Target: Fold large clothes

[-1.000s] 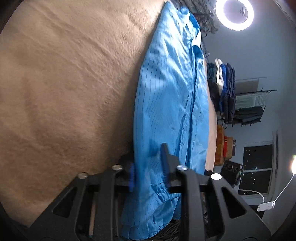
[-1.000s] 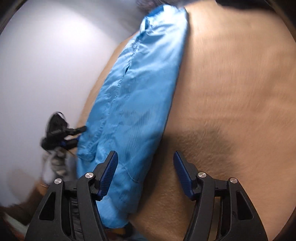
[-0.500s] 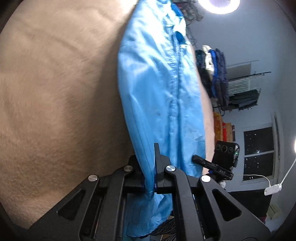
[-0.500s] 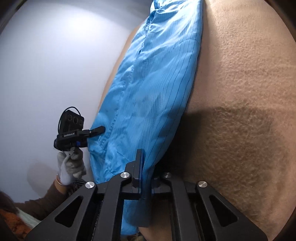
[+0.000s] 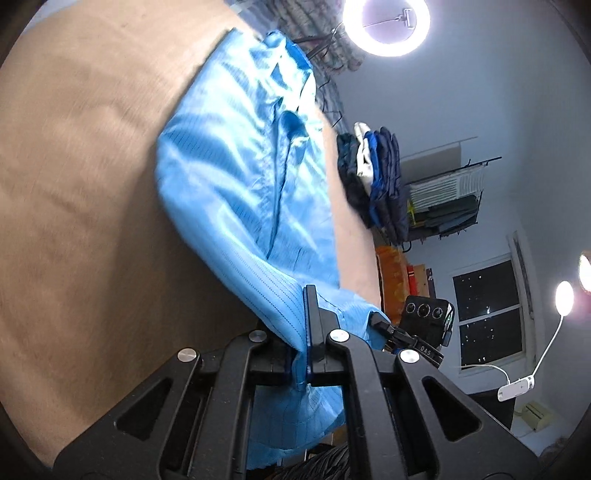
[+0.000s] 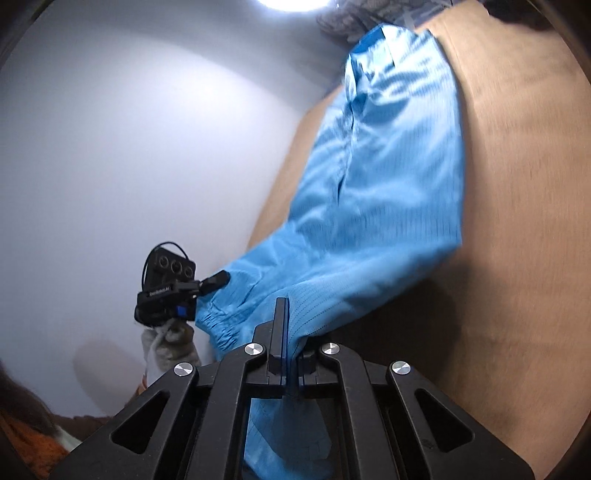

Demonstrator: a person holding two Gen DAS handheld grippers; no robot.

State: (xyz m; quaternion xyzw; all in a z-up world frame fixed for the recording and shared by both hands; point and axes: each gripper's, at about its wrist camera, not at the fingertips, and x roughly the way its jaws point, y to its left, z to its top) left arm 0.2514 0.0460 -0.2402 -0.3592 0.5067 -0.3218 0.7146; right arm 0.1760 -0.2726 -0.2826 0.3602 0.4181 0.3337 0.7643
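Tan, felt-like counter (image 5: 85,192) under a ring light (image 5: 386,27), with hung dark jackets (image 5: 373,177) and a night window (image 5: 491,306) off to one side. Stretched lengthwise along the counter's edge: a long blue garment (image 5: 236,177), thin pinstripes, already narrowed into a strip, collar end far away. Near end raised off the surface and hanging slack between two grips. Left gripper (image 5: 306,347) with jaws closed tight on one lower corner, cloth pinched between the pads and spilling below. Right gripper (image 6: 286,350) likewise clamped fully down on the opposite corner, near an elastic cuff (image 6: 218,328). Gloved hand (image 6: 166,343) seen beneath the other tool in the right view.

Lengthwise folding apparently done, though motion blur left the layering uncertain. Crosswise fold only just started: hem lifted, not yet carried toward the collar. Remaining, by this reading: bringing the held end over the far end, laying it flat, releasing, and probably one more halving plus smoothing.
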